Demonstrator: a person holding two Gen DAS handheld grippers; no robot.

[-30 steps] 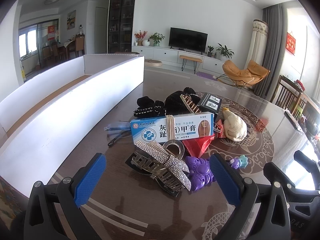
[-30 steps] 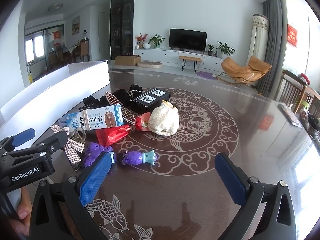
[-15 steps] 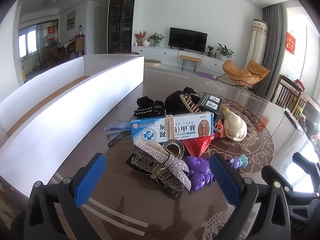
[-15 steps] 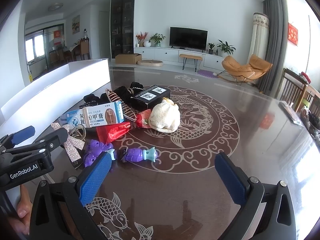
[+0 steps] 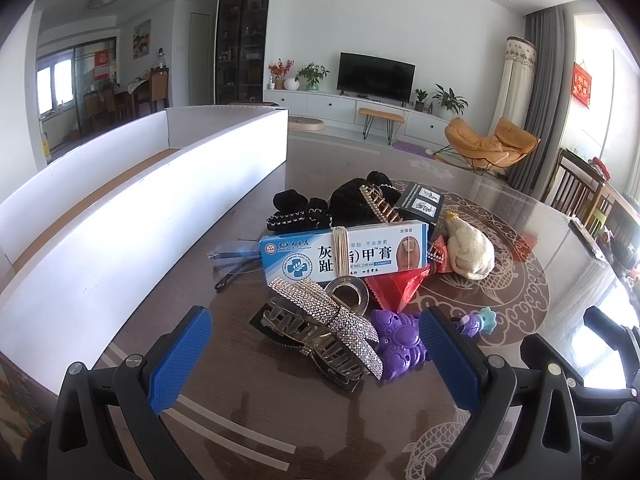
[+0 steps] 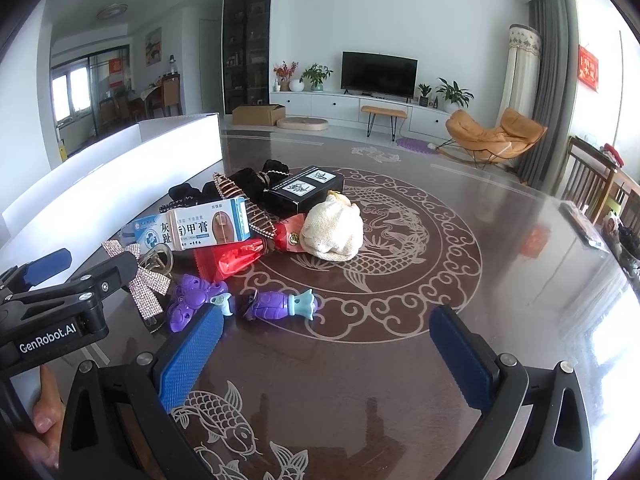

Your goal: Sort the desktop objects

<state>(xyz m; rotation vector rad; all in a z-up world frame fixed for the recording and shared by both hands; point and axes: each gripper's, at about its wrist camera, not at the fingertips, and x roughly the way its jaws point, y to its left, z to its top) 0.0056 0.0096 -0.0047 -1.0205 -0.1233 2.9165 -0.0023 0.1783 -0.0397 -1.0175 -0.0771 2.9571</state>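
A heap of small objects lies on the dark table. In the left wrist view a rhinestone bow hair clip (image 5: 324, 330) lies nearest, with a purple toy (image 5: 398, 344), a blue-and-white ointment box (image 5: 344, 256), a red packet (image 5: 394, 290), a cream cloth pouch (image 5: 470, 250), black hair pieces (image 5: 300, 214) and a small black box (image 5: 420, 204) behind. My left gripper (image 5: 316, 364) is open and empty just before the clip. My right gripper (image 6: 326, 352) is open and empty, near a purple fish toy (image 6: 280, 306). The pouch (image 6: 332, 232) and ointment box (image 6: 196, 230) lie beyond.
A long white open box (image 5: 132, 216) stands along the left side of the table; it also shows in the right wrist view (image 6: 120, 176). Glasses (image 5: 236, 254) lie between it and the heap. The left gripper's body (image 6: 56, 308) sits at the right view's left edge.
The right gripper has crept slightly forward toward the heap, so the objects sit a little lower and nearer in its view. The left gripper has barely moved. Both stay open.
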